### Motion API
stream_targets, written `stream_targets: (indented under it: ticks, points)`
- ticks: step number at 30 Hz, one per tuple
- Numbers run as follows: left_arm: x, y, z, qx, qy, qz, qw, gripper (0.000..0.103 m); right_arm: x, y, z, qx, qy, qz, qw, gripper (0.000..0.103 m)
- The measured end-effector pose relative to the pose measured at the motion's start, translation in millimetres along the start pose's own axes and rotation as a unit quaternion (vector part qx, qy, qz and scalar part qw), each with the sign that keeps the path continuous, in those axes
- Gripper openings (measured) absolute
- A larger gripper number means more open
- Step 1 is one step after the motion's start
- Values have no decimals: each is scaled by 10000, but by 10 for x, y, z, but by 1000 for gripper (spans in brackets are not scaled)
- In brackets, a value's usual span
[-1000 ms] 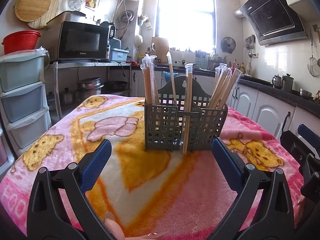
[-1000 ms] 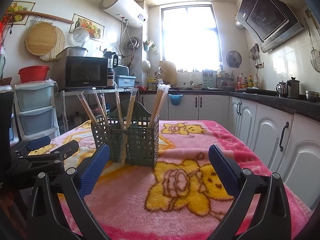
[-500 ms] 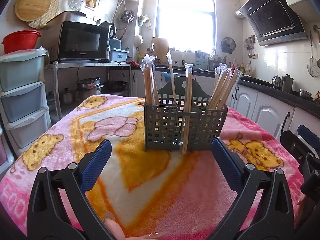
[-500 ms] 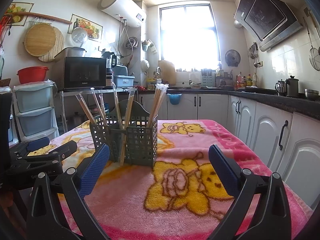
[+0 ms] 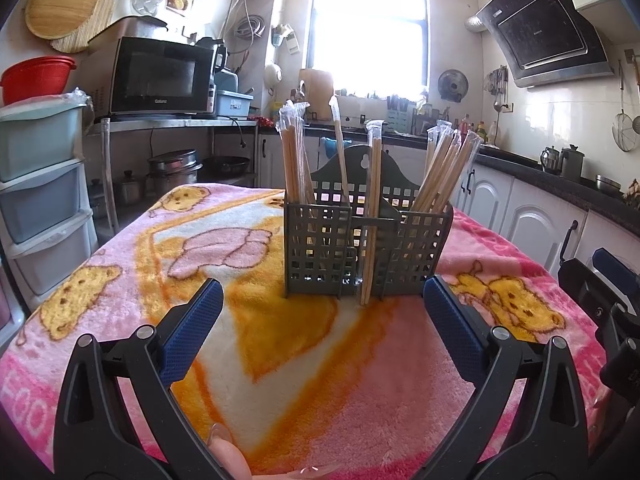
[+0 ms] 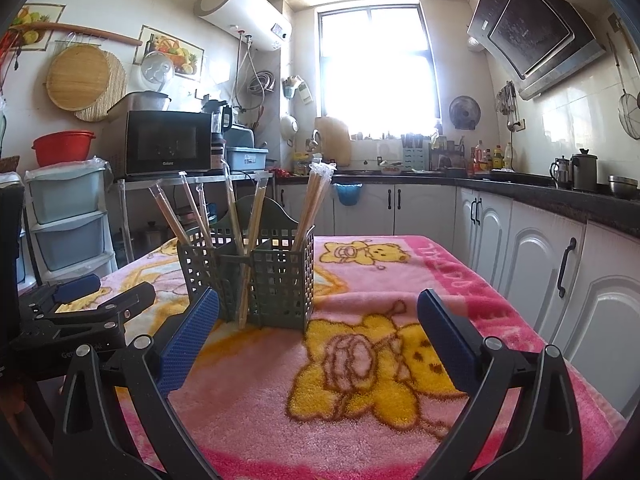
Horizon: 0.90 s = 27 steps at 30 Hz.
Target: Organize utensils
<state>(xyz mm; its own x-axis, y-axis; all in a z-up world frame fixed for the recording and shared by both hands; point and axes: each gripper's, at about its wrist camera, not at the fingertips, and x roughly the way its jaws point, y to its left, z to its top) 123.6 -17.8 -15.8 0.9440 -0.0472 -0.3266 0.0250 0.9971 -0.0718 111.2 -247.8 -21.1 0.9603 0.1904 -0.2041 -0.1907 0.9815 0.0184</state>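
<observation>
A grey-green lattice utensil holder stands upright on the pink bear blanket. Wrapped chopsticks fill it: a bundle on its left side, another leaning out of its right side, and single pairs in the middle. One middle pair stands in the front gap with its foot on the blanket. My left gripper is open, empty, just short of the holder. My right gripper is open and empty too, with the holder ahead and to its left. The left gripper's body shows at the right view's left edge.
The blanket-covered table has white cabinets close on its right and plastic drawers on its left. A microwave sits on a shelf behind. The right gripper's body shows at the left view's right edge.
The left view is unchanged. The right gripper's view has shifted slightly, with the holder sitting a little further left and lower.
</observation>
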Motion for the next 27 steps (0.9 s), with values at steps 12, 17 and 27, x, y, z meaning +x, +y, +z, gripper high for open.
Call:
stream_targets:
  ticks: [12,17,27]
  points:
    - [31,6,0,18,69,-127,9999,93,2,-39,-10,101,-26,-6,9999,97]
    - [42,2,0,30,90,-163,9998,93,-2,-27,-11,65,-4,-12,10000,97]
    - [176,292,119,-233,781,25,9967,93,153,-370,119,333,569,-326,9973,97]
